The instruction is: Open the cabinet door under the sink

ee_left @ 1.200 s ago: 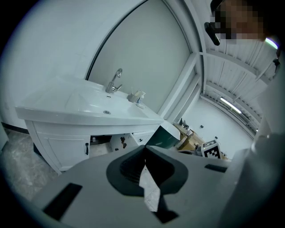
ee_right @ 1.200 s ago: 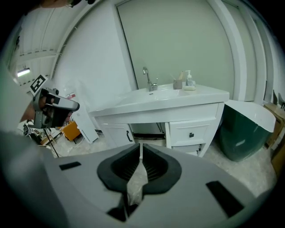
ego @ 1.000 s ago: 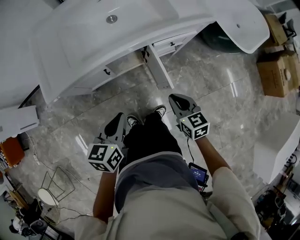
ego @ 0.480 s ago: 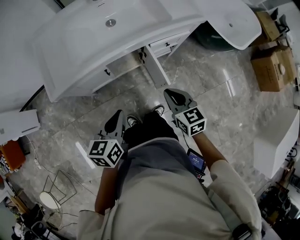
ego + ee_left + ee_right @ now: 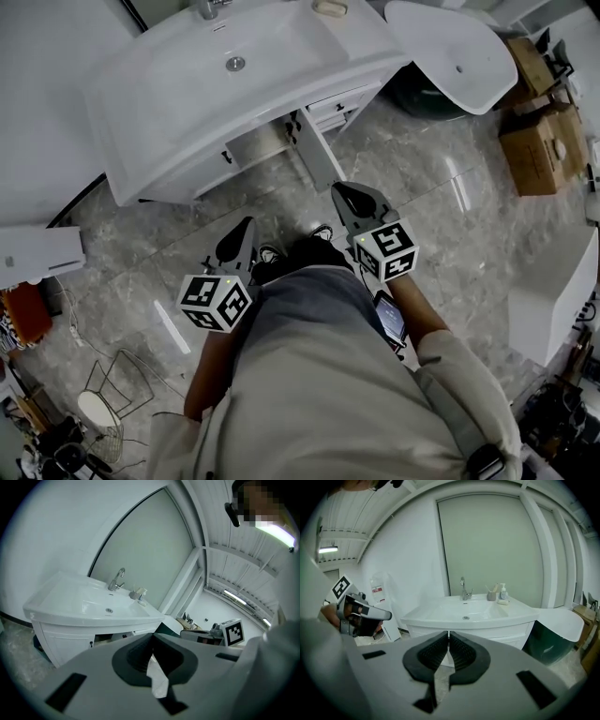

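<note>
The white sink [image 5: 234, 84] stands on a white cabinet whose door [image 5: 319, 152] hangs open, edge-on toward me, beside a dark opening [image 5: 258, 145]. My left gripper [image 5: 246, 227] is shut and holds nothing, low and well short of the cabinet. To the right my right gripper [image 5: 343, 191] is also shut and holds nothing, its tip just in front of the open door's outer edge. In the left gripper view the left gripper [image 5: 152, 637] points at the sink [image 5: 93, 604]. In the right gripper view the right gripper [image 5: 448, 633] faces the sink [image 5: 468, 611] and its faucet [image 5: 463, 588].
A second white basin [image 5: 450, 52] lies to the right of the sink, over a dark green bin [image 5: 427, 89]. Cardboard boxes [image 5: 539, 141] stand at far right. There is a white box [image 5: 37, 253] at left and a wire stand [image 5: 112, 375] at lower left. The floor is marble tile [image 5: 441, 216].
The sink and cabinet now sit lower and further right in the head view. Both grippers stay shut and have shifted only slightly. My shoes are now mostly hidden under my torso.
</note>
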Action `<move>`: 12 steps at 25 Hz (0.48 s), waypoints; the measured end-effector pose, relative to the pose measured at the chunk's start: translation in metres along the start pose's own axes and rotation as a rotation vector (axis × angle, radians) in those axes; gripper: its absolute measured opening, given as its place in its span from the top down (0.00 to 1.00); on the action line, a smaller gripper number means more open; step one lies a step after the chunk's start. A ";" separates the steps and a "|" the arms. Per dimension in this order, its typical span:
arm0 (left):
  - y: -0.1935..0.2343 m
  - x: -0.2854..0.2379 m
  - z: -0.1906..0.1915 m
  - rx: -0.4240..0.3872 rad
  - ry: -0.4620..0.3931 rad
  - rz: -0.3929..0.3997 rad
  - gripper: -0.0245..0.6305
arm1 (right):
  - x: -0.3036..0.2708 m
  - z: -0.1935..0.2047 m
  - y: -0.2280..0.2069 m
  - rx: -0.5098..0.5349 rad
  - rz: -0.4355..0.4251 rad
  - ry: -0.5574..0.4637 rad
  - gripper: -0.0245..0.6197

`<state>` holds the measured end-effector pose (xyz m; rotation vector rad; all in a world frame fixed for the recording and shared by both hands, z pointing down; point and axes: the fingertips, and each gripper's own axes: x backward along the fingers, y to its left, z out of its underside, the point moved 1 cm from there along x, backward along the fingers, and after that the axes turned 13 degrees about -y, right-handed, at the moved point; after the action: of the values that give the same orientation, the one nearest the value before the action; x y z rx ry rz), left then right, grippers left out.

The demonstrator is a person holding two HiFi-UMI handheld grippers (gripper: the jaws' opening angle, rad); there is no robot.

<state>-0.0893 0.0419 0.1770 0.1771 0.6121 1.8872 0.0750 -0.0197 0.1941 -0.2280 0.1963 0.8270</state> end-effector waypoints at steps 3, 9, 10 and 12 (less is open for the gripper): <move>0.003 0.003 -0.015 -0.051 -0.026 -0.006 0.96 | 0.001 -0.014 0.005 -0.013 0.003 -0.016 0.93; 0.007 0.015 -0.045 -0.117 -0.097 -0.037 0.96 | 0.008 -0.044 0.016 -0.028 -0.009 -0.070 0.93; 0.007 0.017 -0.048 -0.125 -0.104 -0.041 0.96 | 0.008 -0.048 0.018 -0.026 -0.012 -0.076 0.93; 0.008 0.020 -0.053 -0.141 -0.115 -0.050 0.96 | 0.009 -0.054 0.020 -0.022 -0.016 -0.087 0.93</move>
<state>-0.1254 0.0406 0.1326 0.1759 0.4005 1.8499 0.0619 -0.0152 0.1371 -0.2135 0.1039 0.8216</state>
